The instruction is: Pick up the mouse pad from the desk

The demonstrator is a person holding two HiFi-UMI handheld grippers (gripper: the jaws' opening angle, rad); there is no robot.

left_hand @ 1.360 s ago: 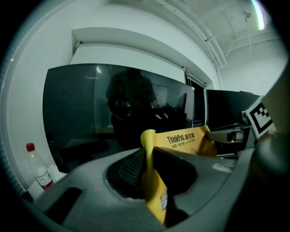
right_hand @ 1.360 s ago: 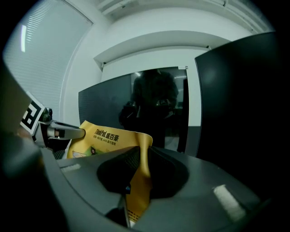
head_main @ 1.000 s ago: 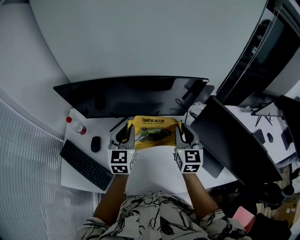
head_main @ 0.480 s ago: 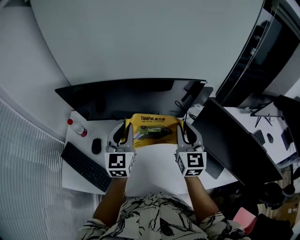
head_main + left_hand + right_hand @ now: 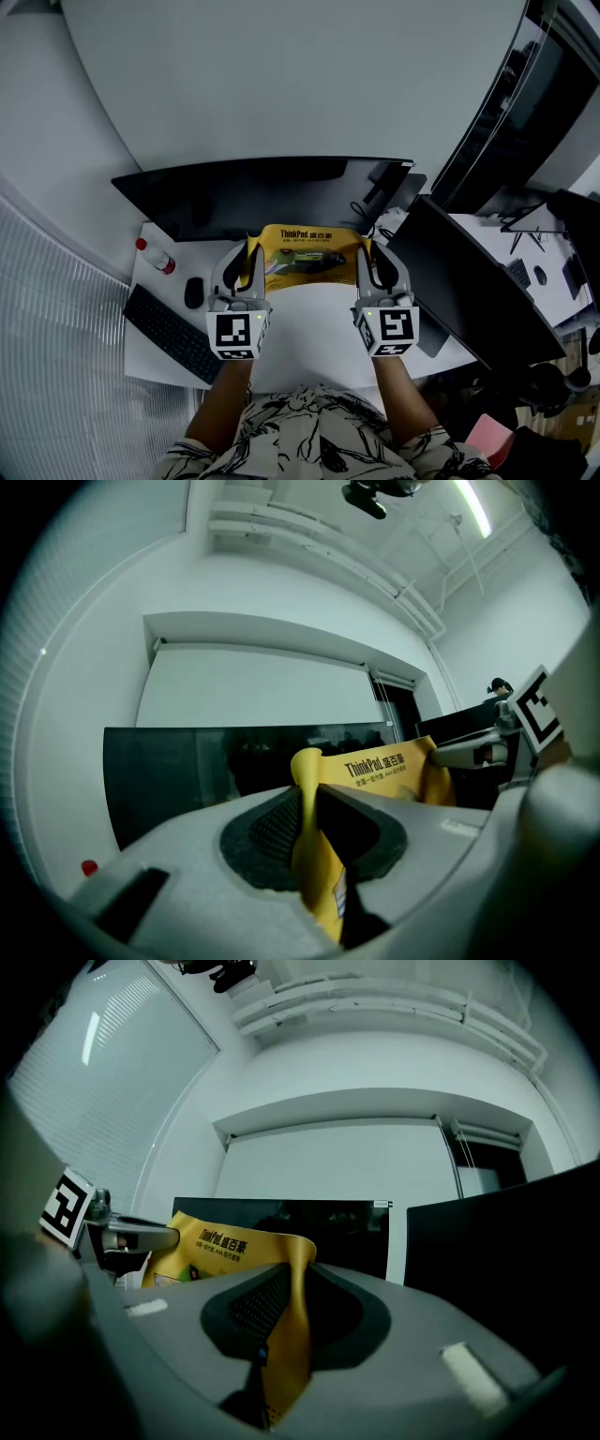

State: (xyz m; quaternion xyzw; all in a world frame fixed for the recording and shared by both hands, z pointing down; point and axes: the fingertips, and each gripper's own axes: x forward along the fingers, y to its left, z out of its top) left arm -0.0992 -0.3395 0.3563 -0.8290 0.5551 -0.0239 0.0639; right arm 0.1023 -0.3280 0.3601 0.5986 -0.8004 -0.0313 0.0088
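Grippers pinch a yellow mouse pad (image 5: 309,262) at 2 sides. The left gripper (image 5: 247,267) has its jaws pressed on the pad's left edge. The left gripper view shows the yellow sheet squeezed between the 2 dark pads. The right gripper (image 5: 368,267) does the same on the right edge, and the right gripper view shows the yellow edge held tight in its jaws.

The mouse pad is up off the white desk (image 5: 309,342). It stretches from one gripper to the other, right in front of the person. Its printed side faces up toward the head view. Black letters run along its far edge.

Behind the pad stands a wide black screen (image 5: 262,192), and it is dark. A second dark screen (image 5: 469,291) stands on the right side of the desk.

On the left part of the desk lie a black keyboard (image 5: 171,330) and a black mouse (image 5: 193,292) just beside it. A small bottle (image 5: 156,256) with a red cap lies near the back left corner, apart from the pad.
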